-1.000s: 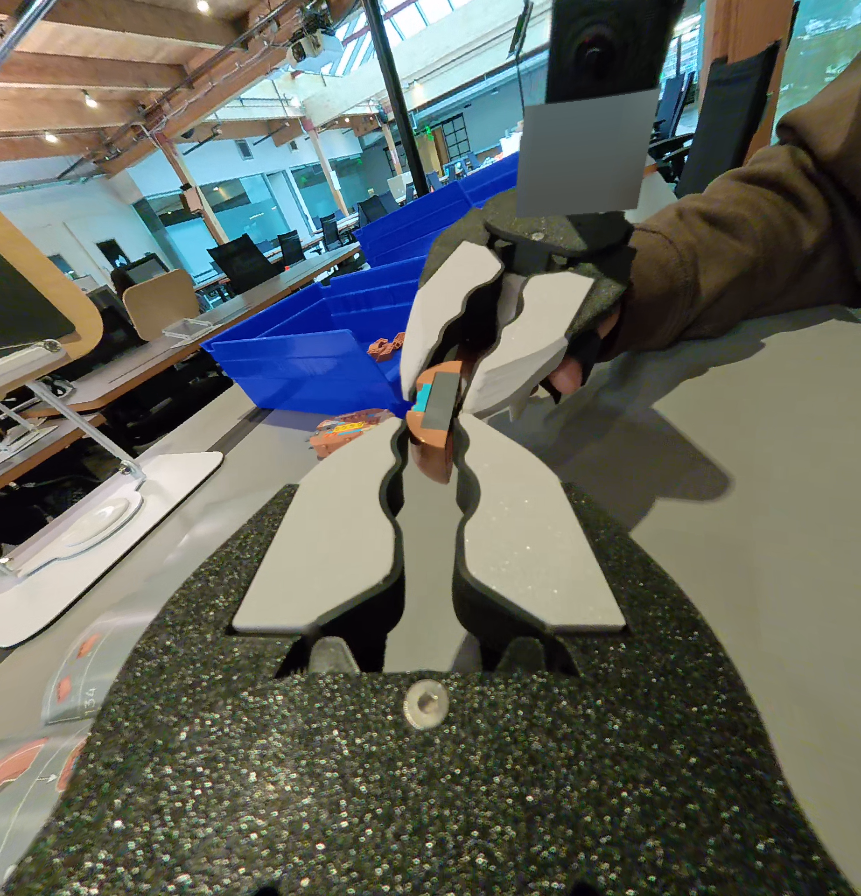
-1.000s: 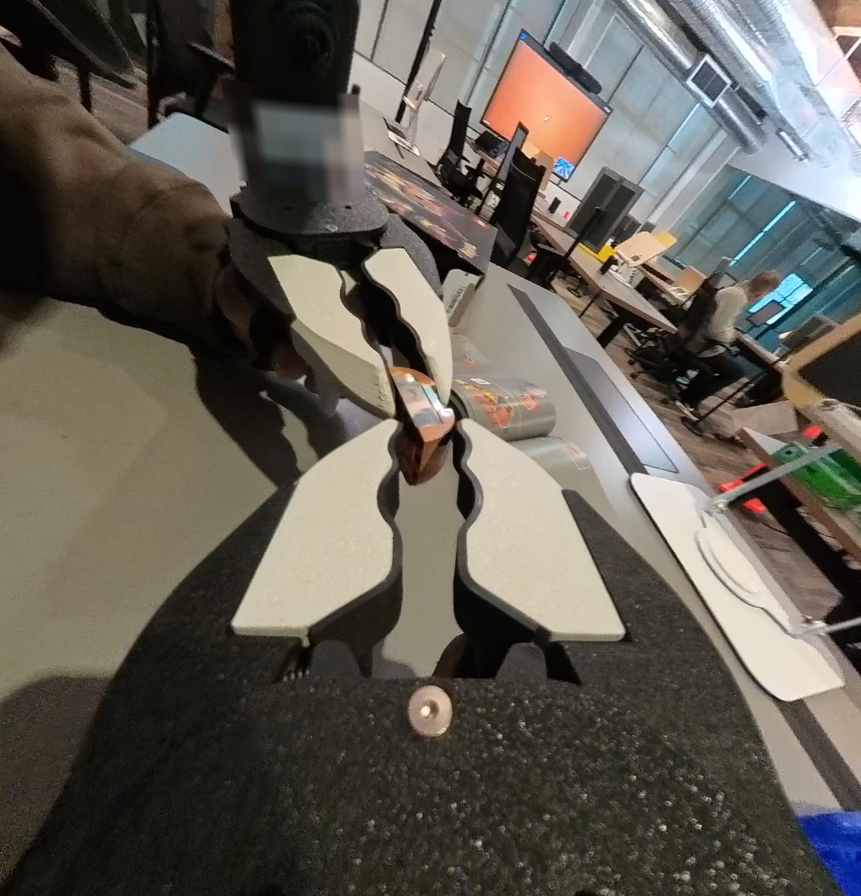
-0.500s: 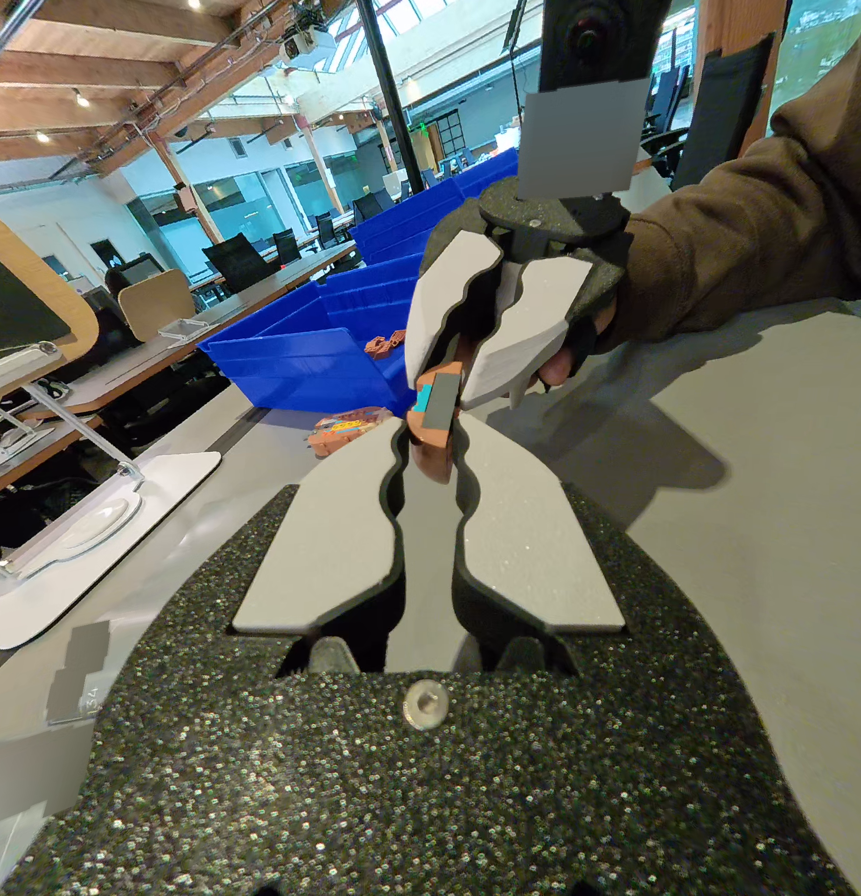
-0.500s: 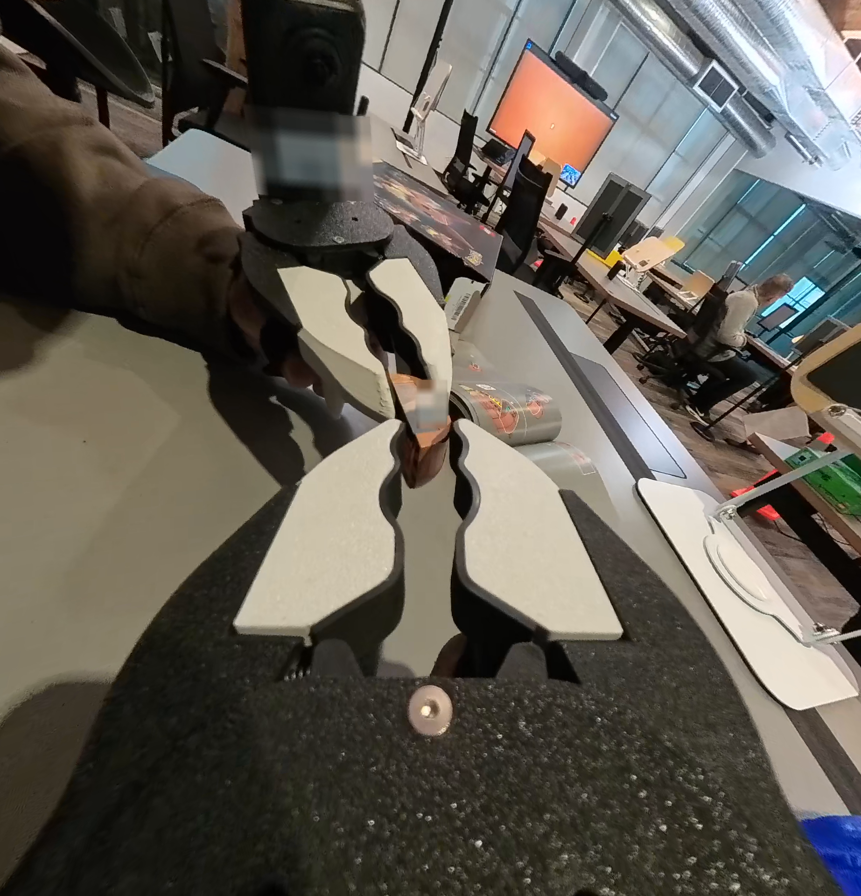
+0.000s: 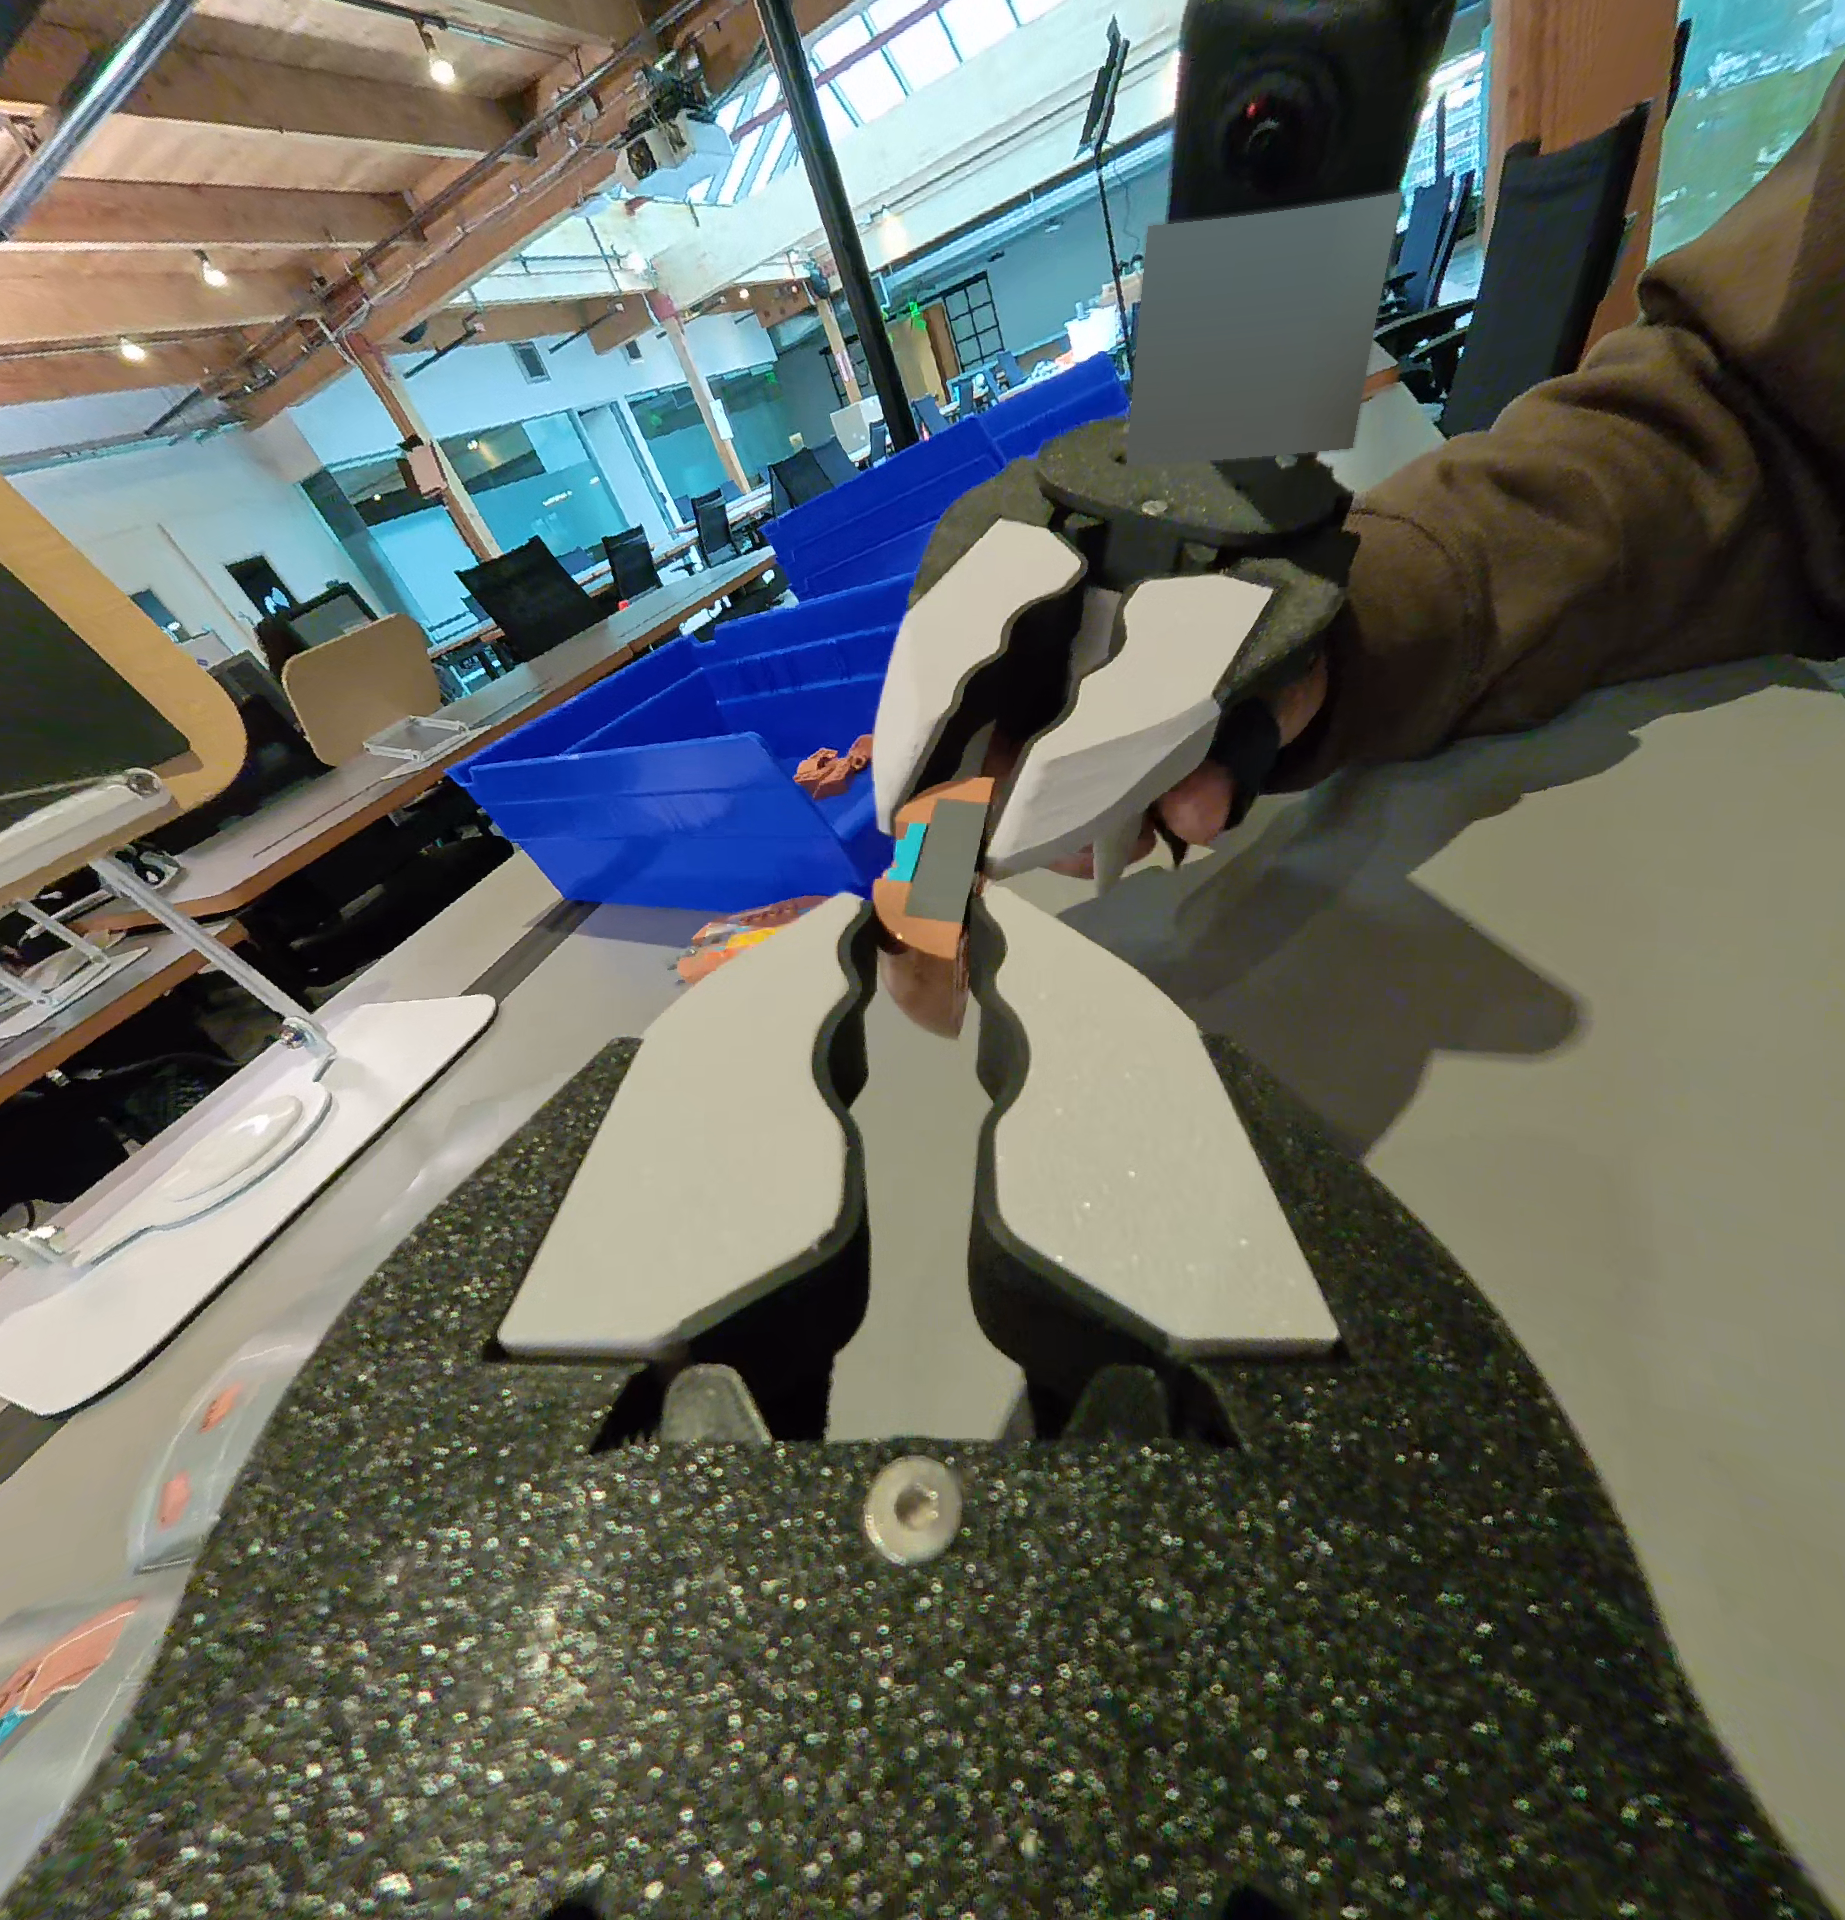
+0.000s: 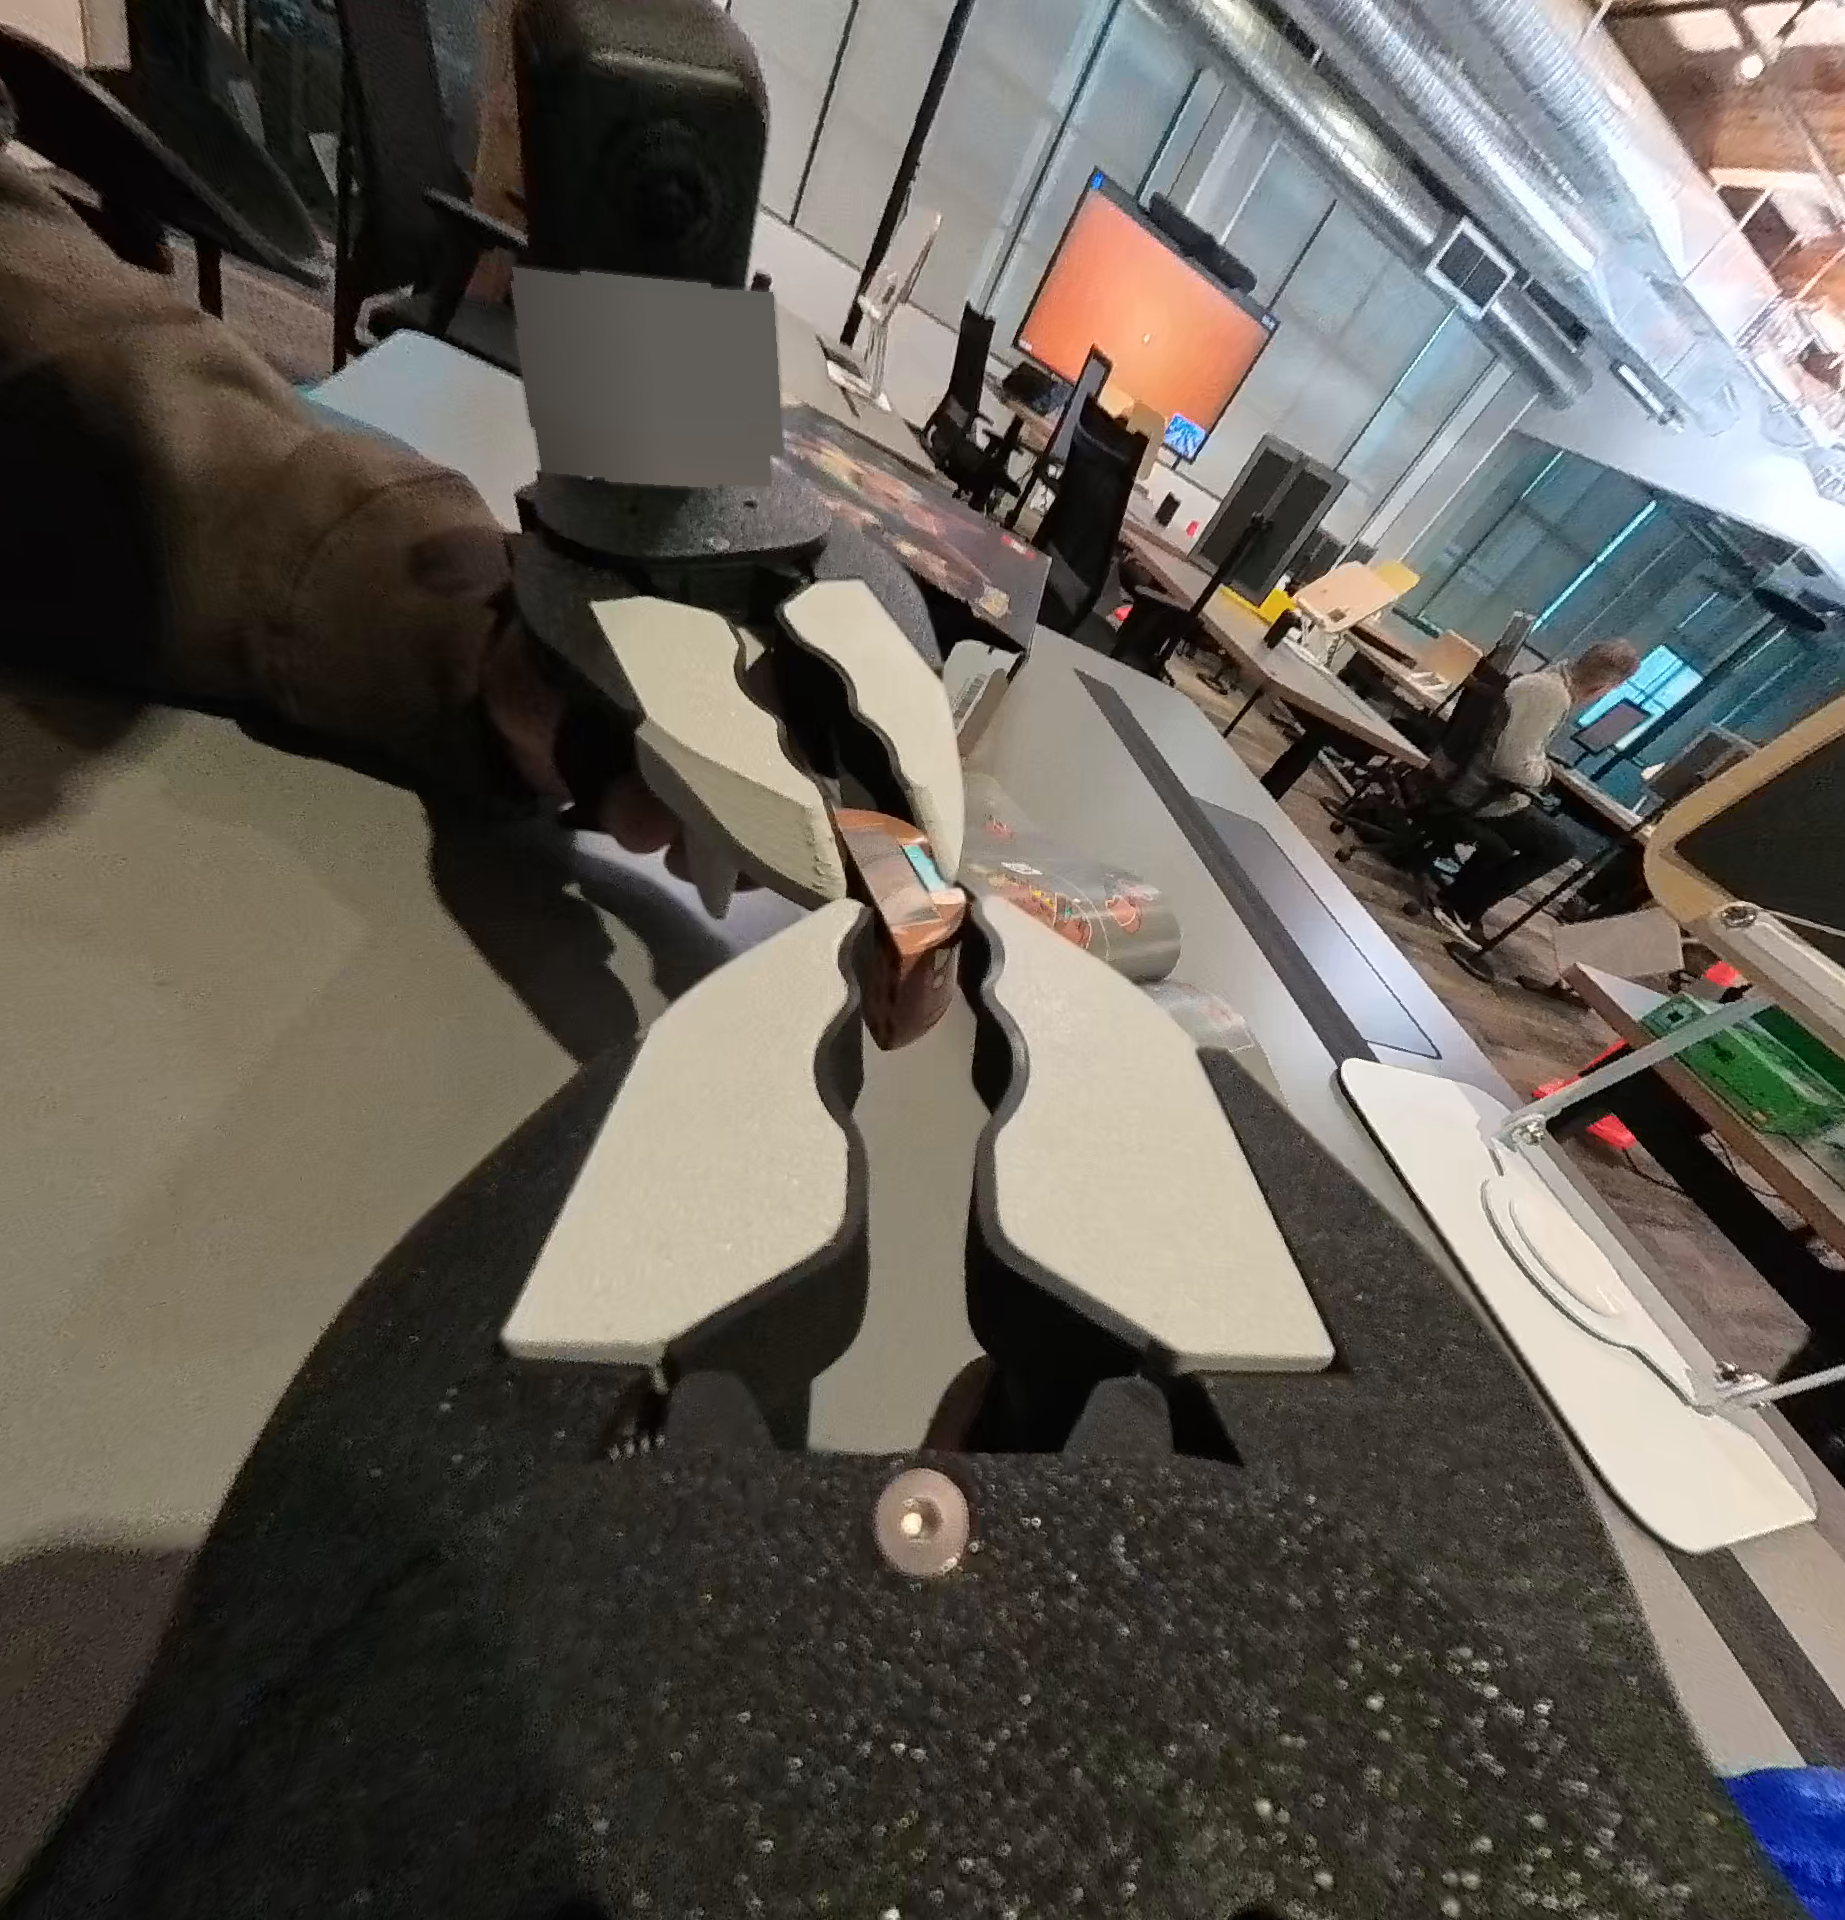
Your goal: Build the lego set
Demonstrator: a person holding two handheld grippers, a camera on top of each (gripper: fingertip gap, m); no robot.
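Both grey-fingered grippers meet tip to tip above the grey table (image 5: 1624,1039): the left gripper (image 5: 923,935) is clamped on one end of a small brown lego assembly with a turquoise piece (image 5: 928,925), and the right gripper (image 6: 913,935) is clamped on its other end. Blue plastic bins (image 5: 669,800) stand behind, just beyond loose brown lego pieces (image 5: 741,935).

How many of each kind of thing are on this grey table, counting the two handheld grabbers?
Handheld grippers: 2, the left gripper and the right gripper, both clamped on one brown lego piece.
Blue bins: at least 3 in a row.
Instruction booklet: 1.
Loose brown lego clusters: 2, one inside the nearest bin.
Total: 9.
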